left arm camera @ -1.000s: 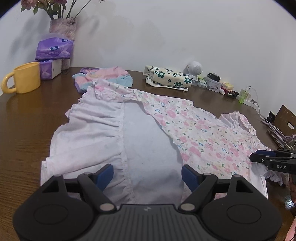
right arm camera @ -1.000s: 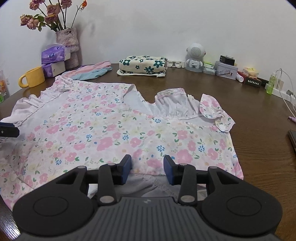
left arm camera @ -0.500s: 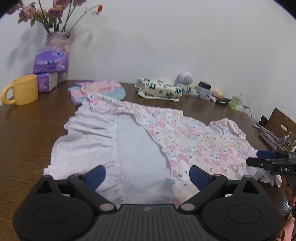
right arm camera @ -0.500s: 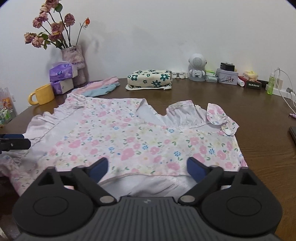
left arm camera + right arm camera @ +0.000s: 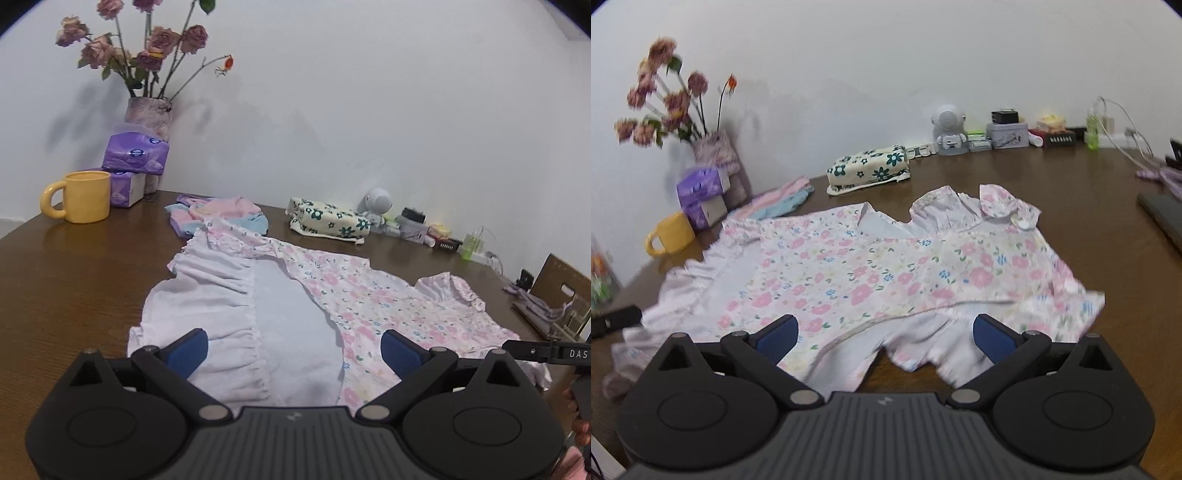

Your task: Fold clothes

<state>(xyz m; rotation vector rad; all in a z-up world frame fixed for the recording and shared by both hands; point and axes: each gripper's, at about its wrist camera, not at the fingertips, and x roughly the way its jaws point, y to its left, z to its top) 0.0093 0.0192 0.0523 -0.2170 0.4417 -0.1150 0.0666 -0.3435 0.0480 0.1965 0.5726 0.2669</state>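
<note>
A floral dress (image 5: 369, 306) lies spread flat across the middle of the brown table (image 5: 74, 280), one side turned back so its pale lining and a gathered white frill face up. In the right wrist view the same dress (image 5: 871, 273) shows its pink and blue flower print, with a small ruffled sleeve toward the far edge.

The left gripper (image 5: 293, 350) hangs above the near hem with its jaws spread wide and nothing between them. The right gripper (image 5: 882, 334) is likewise above the near edge of the cloth, jaws wide apart and empty; its view is somewhat blurred.

Toward the far left corner of the table stand a yellow mug (image 5: 79, 201), purple tissue packs (image 5: 135, 153) and a vase of dried roses (image 5: 149, 114). A folded pile of pink and blue clothes (image 5: 218, 214) rests just beyond the dress, and a flower-patterned pouch (image 5: 327, 221) lies near the far edge beside a small white robot figure (image 5: 378, 201).
</note>
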